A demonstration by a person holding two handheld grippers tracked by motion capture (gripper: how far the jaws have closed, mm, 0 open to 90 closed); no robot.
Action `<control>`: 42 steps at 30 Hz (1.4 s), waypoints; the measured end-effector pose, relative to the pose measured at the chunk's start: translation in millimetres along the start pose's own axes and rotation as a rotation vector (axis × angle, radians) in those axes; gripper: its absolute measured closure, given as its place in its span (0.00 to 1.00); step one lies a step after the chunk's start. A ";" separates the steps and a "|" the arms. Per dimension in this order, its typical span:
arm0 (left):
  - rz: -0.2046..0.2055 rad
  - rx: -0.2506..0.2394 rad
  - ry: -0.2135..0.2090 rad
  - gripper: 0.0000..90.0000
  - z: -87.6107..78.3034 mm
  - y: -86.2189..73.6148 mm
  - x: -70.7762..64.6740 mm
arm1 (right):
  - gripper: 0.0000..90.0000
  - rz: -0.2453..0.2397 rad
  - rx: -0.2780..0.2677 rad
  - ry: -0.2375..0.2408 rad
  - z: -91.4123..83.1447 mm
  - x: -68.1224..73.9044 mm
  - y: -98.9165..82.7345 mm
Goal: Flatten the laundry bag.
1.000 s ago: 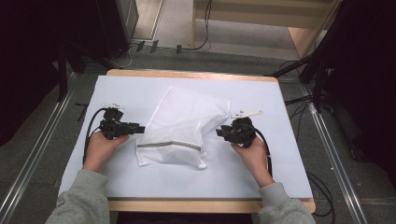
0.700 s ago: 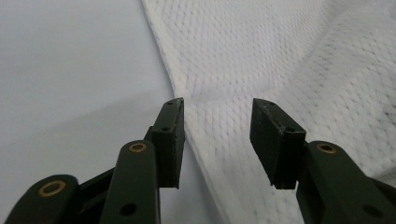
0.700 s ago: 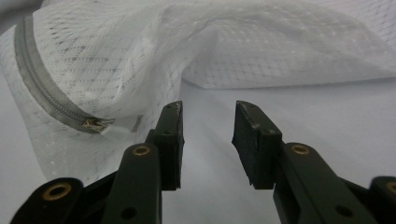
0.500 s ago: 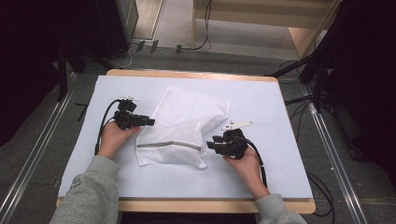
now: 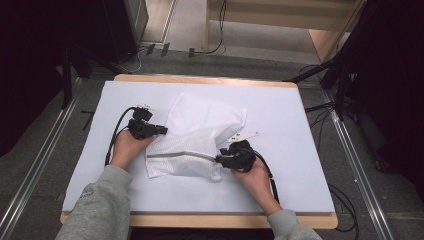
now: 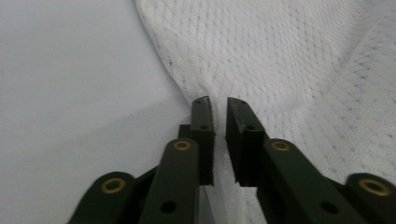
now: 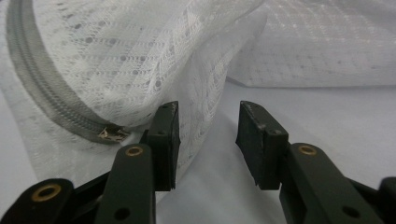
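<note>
A white mesh bag [image 5: 200,132] with a grey zipper [image 5: 182,155] along its near edge lies crumpled in the middle of the table. My left gripper [image 5: 164,131] is at the bag's left edge. Its jaws have just closed, and in the left gripper view [image 6: 218,105] they pinch a fold of the mesh [image 6: 303,70]. My right gripper [image 5: 218,160] is at the bag's near right corner, by the zipper's end. In the right gripper view [image 7: 208,116] it stands open. A loose fold of mesh [image 7: 140,60] hangs between the pads and is not pressed. The zipper pull [image 7: 111,134] lies just left of them.
The bag rests on a pale blue-white mat [image 5: 300,115] over a wooden table. A small white tag [image 5: 245,135] lies just right of the bag. Cables [image 5: 345,210] and metal rails run along the floor on both sides.
Both hands have come in to the bag. The left gripper reached its left edge and shut on the mesh. The right gripper moved left and nearer, to the zipper's end.
</note>
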State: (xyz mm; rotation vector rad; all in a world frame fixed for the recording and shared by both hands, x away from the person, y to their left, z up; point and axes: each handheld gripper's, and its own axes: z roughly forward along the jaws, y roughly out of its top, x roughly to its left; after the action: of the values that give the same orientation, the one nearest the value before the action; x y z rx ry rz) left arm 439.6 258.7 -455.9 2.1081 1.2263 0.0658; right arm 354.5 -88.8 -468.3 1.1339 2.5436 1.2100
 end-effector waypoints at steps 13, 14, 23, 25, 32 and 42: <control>-0.081 -0.031 0.002 1.00 -12.2 -1.8 13.8 | 1.00 0.005 0.034 0.009 0.8 -2.8 4.4; -0.088 -0.036 0.011 1.00 -13.8 -2.3 15.3 | 1.00 0.004 0.031 0.009 -0.2 -4.5 4.5; -0.139 -0.061 0.030 1.00 -25.8 -6.5 28.1 | 1.00 0.034 0.007 -0.013 -16.1 -15.4 6.1; -0.141 -0.059 0.024 1.00 -26.2 -7.0 28.7 | 1.00 0.036 0.004 -0.010 -19.7 -16.0 5.8; -0.123 -0.040 -0.008 1.00 -21.4 -7.0 20.8 | 1.00 0.021 0.026 0.009 -37.0 -0.7 -3.6; -0.102 -0.033 -0.032 1.00 -16.3 -6.1 9.6 | 1.00 0.013 0.056 0.040 -53.6 20.0 -27.1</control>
State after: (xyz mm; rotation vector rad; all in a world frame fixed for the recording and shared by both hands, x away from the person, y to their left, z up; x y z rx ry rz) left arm 434.4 276.8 -449.7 2.0082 1.3027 0.0062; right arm 303.8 -120.1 -446.9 1.1515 2.6187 1.1832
